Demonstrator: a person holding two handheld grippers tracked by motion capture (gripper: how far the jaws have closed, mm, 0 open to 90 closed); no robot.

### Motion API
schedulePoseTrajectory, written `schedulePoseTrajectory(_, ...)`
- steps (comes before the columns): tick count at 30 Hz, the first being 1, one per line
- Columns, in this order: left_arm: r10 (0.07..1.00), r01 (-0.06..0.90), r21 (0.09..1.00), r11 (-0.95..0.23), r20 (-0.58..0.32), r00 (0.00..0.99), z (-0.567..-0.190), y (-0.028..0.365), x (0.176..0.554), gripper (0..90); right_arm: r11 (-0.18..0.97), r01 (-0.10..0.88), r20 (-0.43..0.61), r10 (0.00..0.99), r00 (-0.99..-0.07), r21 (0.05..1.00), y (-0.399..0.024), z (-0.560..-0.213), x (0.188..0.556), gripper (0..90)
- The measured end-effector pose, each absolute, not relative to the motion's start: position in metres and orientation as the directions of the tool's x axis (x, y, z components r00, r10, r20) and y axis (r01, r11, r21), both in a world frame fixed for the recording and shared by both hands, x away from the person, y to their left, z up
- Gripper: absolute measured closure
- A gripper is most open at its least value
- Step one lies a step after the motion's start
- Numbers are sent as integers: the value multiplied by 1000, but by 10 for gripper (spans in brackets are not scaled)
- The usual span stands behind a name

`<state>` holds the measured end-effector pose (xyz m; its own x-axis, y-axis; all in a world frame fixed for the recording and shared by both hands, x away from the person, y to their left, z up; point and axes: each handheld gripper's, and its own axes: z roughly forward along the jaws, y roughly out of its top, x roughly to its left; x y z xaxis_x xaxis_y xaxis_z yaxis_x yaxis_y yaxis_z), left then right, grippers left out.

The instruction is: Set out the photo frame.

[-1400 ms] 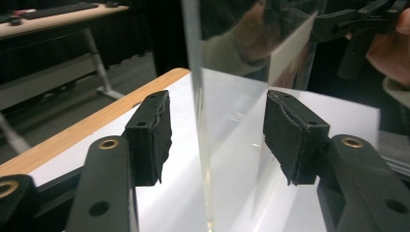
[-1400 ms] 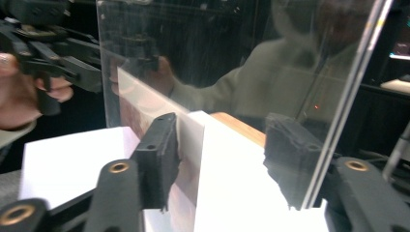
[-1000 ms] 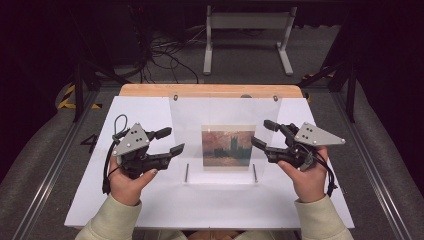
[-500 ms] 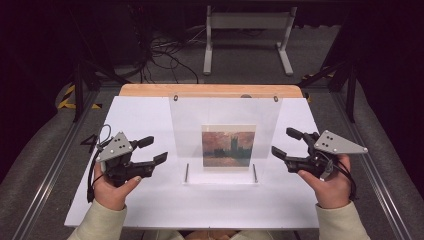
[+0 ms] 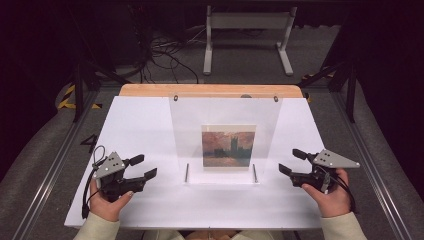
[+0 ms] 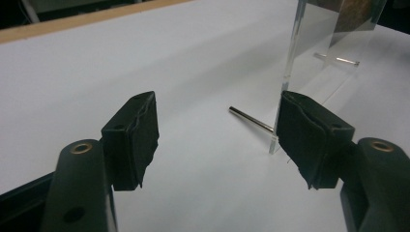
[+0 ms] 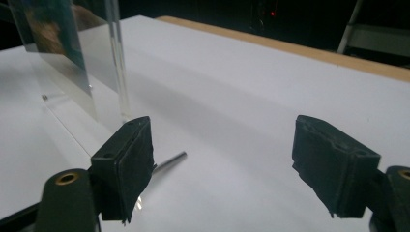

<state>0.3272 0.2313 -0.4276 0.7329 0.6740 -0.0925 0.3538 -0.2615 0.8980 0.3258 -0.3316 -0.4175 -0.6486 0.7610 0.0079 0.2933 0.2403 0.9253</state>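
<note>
Both the left tongs [image 5: 145, 167] and right tongs [image 5: 292, 161] gape empty; the clear plastic picture stand [image 5: 225, 135] sits between them; pinch its edges gently, together.

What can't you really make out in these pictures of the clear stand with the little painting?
- Painting: high view, too small and soft to read its detail; in the left tongs' view the top edge cuts it off.
- Clear stand: right tongs' view, its top runs past the frame edge.
- Metal pin: right tongs' view, one end is hidden behind a black pad.
- The person's forearms: high view, cut off by the bottom edge.
</note>
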Motion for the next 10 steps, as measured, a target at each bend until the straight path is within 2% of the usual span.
schedulePoseTrajectory(4, 678, 398, 867, -300, -100, 729, -441, 229, 335, 323, 230, 317, 29, 767, -641, 920, -335, -431, 328, 227)
schedulePoseTrajectory(10, 681, 388, 876, -287, -98, 726, -439, 230, 335, 310, 217, 313, 39, 763, -645, 925, -334, -434, 328, 210)
